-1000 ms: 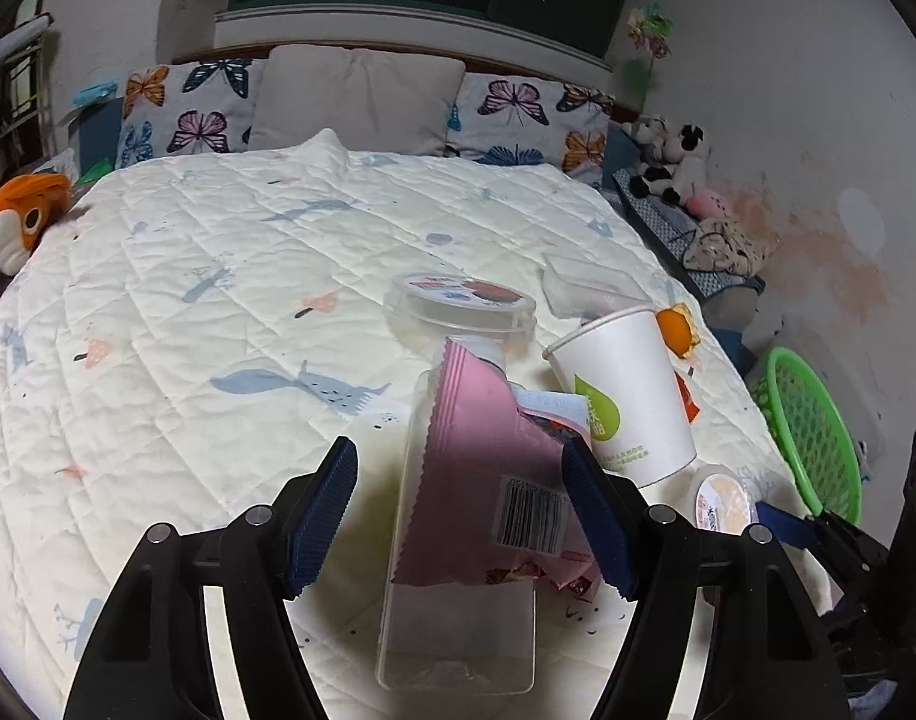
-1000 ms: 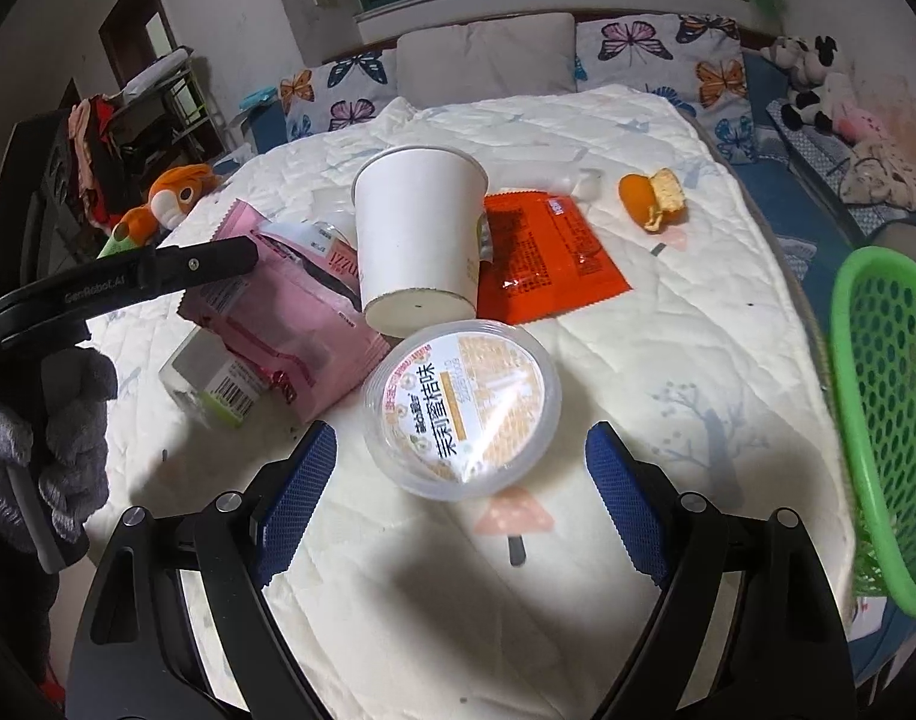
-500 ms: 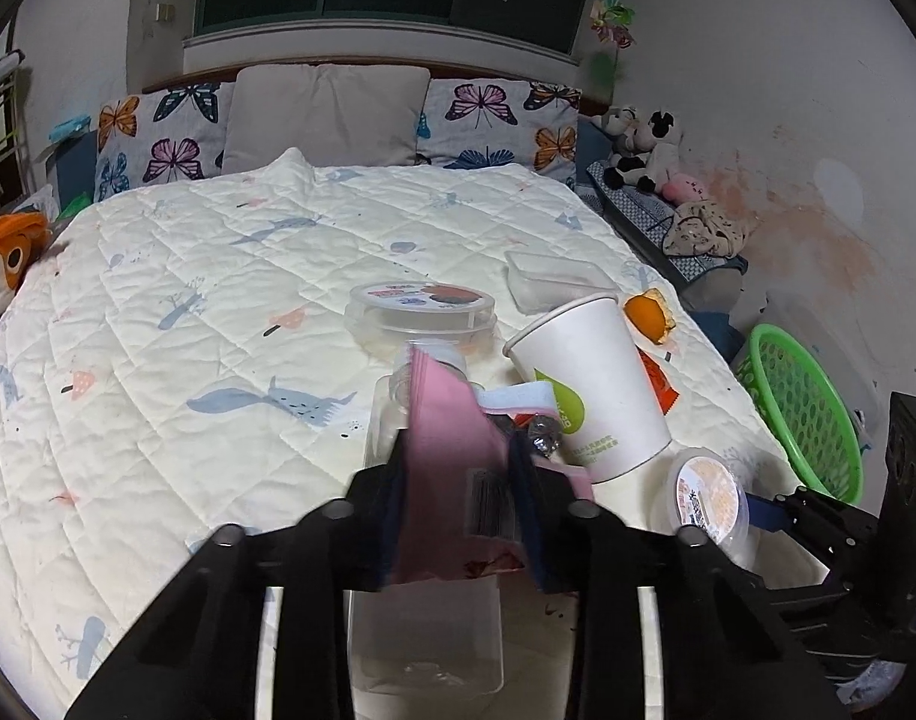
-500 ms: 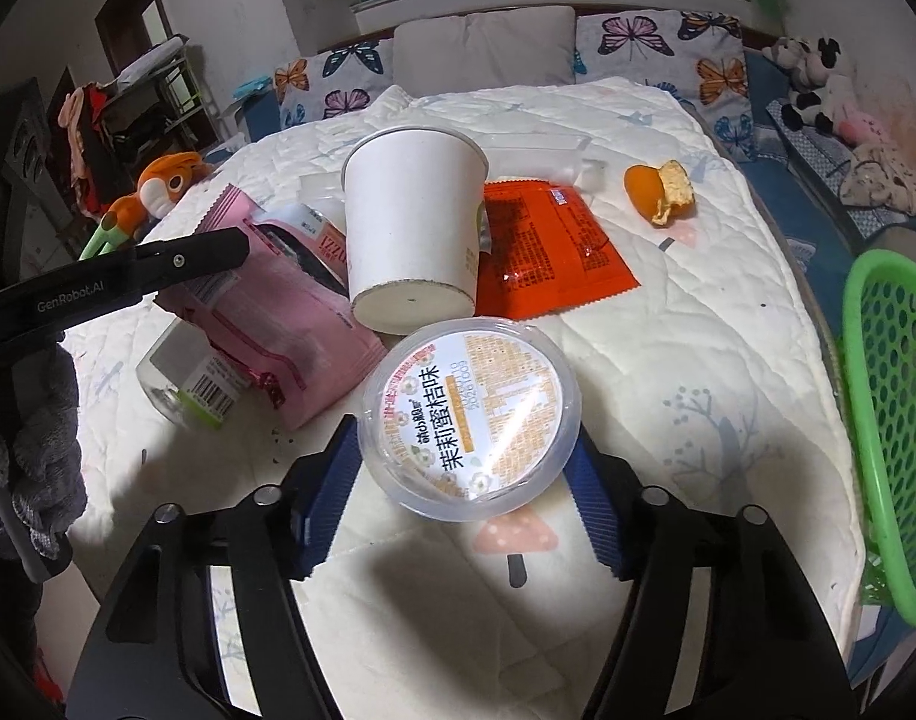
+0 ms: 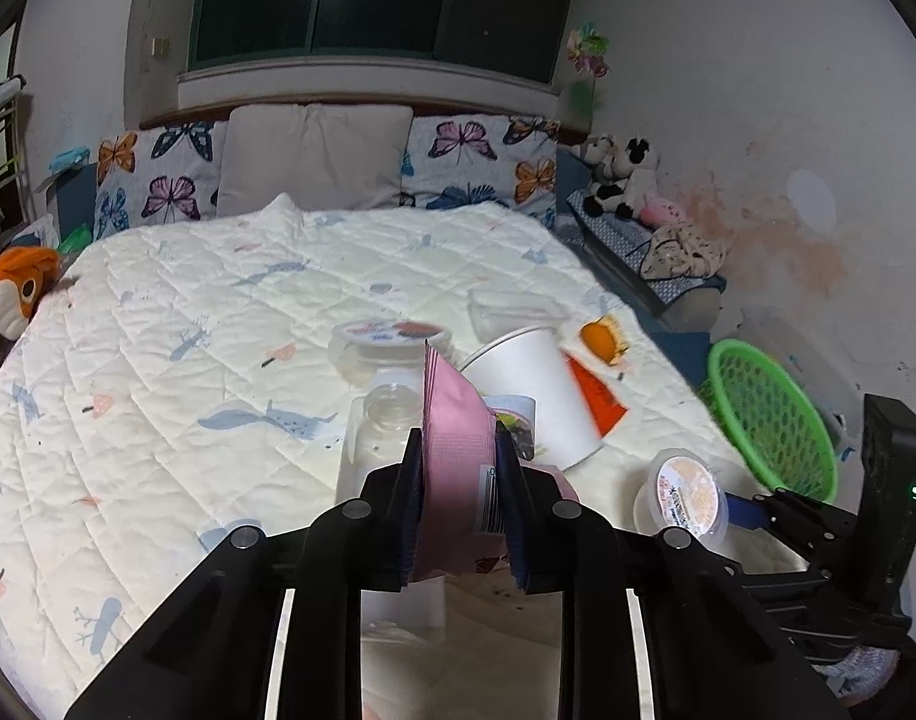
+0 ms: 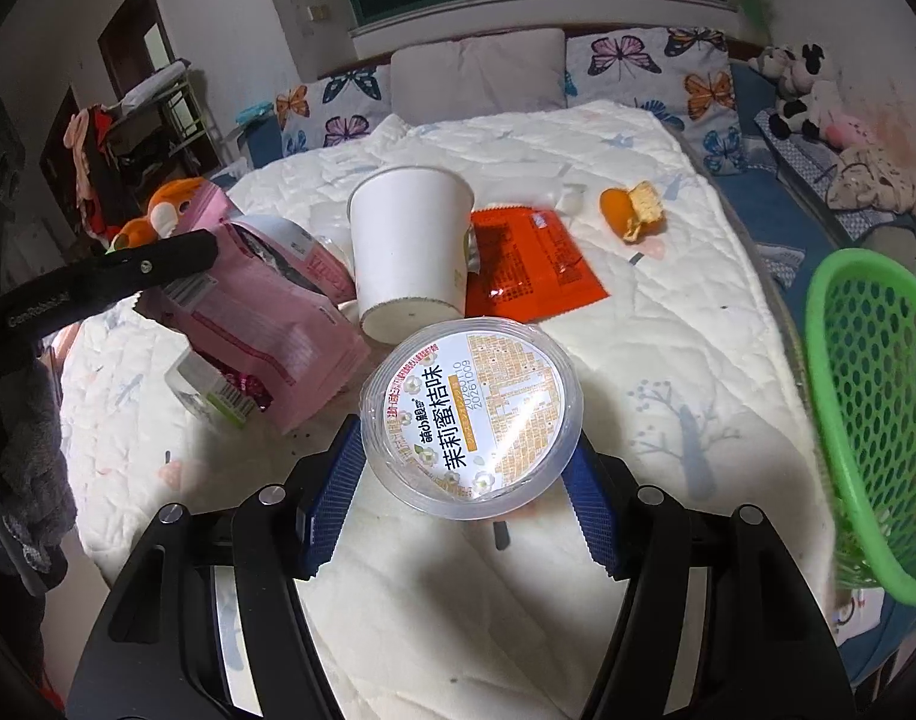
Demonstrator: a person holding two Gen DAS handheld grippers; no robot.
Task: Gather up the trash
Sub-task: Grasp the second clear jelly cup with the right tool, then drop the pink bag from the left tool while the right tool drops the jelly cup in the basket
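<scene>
My left gripper [image 5: 459, 507] is shut on a pink snack wrapper [image 5: 458, 450], held edge-up above the bed; the wrapper also shows in the right wrist view [image 6: 266, 324]. My right gripper [image 6: 458, 498] is shut on a clear round jelly cup [image 6: 472, 411] with a printed lid; the cup shows in the left wrist view [image 5: 685, 495]. A white paper cup [image 6: 407, 252] lies upside down on the quilt, beside an orange-red wrapper [image 6: 526, 264] and an orange peel [image 6: 628, 210]. A clear plastic bottle [image 5: 392, 450] lies under the pink wrapper.
A green mesh basket [image 6: 871, 396] stands off the bed's right side, also in the left wrist view [image 5: 769, 414]. A second lidded clear cup [image 5: 392, 342] and a clear tray [image 5: 511, 309] lie further up the quilt [image 5: 218, 300]. Pillows and plush toys line the edges.
Both grippers closed: the left on the pink wrapper, the right on the jelly cup. Both have lifted their items slightly off the quilt.
</scene>
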